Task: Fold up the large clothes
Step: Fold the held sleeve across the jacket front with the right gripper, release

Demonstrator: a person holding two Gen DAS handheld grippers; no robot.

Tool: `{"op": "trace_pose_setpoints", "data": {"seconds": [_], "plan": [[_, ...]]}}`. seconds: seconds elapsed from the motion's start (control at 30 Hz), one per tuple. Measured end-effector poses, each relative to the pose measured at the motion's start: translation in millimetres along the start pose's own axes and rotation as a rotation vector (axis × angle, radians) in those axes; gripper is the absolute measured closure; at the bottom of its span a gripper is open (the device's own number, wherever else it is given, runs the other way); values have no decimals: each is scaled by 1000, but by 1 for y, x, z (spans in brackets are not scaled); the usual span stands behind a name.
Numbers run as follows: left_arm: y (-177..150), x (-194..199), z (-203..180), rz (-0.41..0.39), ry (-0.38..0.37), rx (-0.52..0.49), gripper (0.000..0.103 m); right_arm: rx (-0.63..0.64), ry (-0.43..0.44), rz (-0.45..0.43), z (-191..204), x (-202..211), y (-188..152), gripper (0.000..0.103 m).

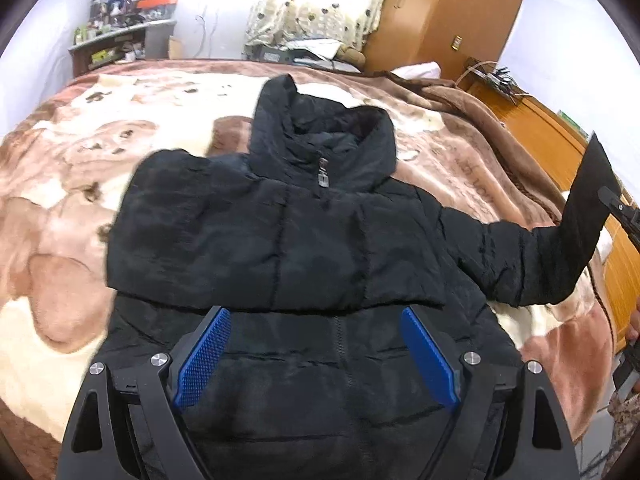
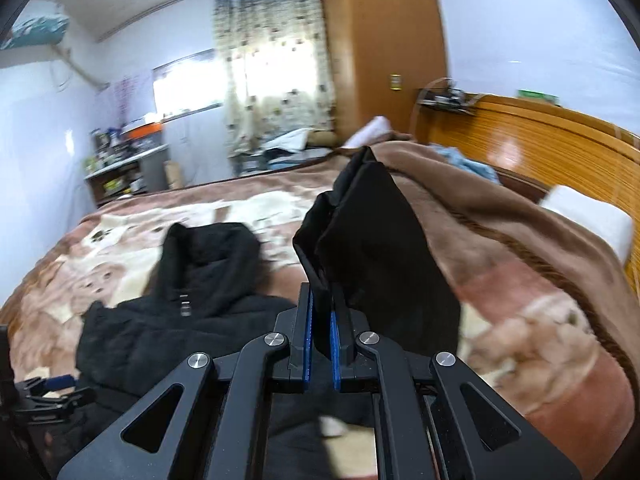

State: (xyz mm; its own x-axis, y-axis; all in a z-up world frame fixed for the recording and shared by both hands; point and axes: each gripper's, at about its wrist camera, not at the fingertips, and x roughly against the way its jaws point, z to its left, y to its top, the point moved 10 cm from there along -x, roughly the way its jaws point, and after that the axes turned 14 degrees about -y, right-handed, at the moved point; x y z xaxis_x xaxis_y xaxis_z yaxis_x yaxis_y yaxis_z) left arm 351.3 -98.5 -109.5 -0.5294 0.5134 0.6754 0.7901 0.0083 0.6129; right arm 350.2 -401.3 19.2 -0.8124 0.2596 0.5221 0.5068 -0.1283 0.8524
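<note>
Right claw [image 2: 321,334] is clamped on the cuff of the black puffer jacket's sleeve [image 2: 372,248], which we see lifted clear of the bed. We judge the sleeve is raised so it can be carried across the jacket body and laid inward as the second sleeve fold. Left claw [image 1: 316,354] stands wide apart, holding nothing, poised over the lower front of the black puffer jacket [image 1: 280,232]. We take its position to be a steadying one, ready to press the body down while the sleeve travels.

We note the jacket lies front up on the blanket-covered bed [image 1: 60,208], hood [image 1: 320,120] toward 12 o'clock and zipper running down the centre. The other sleeve already lies folded across the chest.

In the left wrist view, the raised sleeve sits at 3 o'clock. A wooden headboard [image 2: 540,140] stands beyond it on that side, and bunched brown blanket [image 2: 480,216] lies beside the sleeve. A cluttered shelf [image 1: 116,40] stands at 11 o'clock, well apart. We see nothing lying on the jacket to block the fold.
</note>
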Motion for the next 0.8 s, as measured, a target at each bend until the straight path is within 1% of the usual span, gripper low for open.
{"op": "trace_pose_setpoints", "data": {"seconds": [0.1,0.23,0.43,0.5,0.63,0.8], "plan": [[3,11,12,-22,14,9,16,47,56,16,44,-4,-8,96],[6,24,31,-46,34,25,16,68,120,41,92,-9,-19,96],[7,34,54,-67,53,59,16,73,200,78,148,-15,-32,96],[8,39,61,-86,55,72,16,89,222,84,169,-16,-37,96],[6,44,73,-87,68,82,16,89,279,115,203,-19,-50,96],[4,49,91,-102,89,112,16,123,322,150,244,-23,-67,96]]}}
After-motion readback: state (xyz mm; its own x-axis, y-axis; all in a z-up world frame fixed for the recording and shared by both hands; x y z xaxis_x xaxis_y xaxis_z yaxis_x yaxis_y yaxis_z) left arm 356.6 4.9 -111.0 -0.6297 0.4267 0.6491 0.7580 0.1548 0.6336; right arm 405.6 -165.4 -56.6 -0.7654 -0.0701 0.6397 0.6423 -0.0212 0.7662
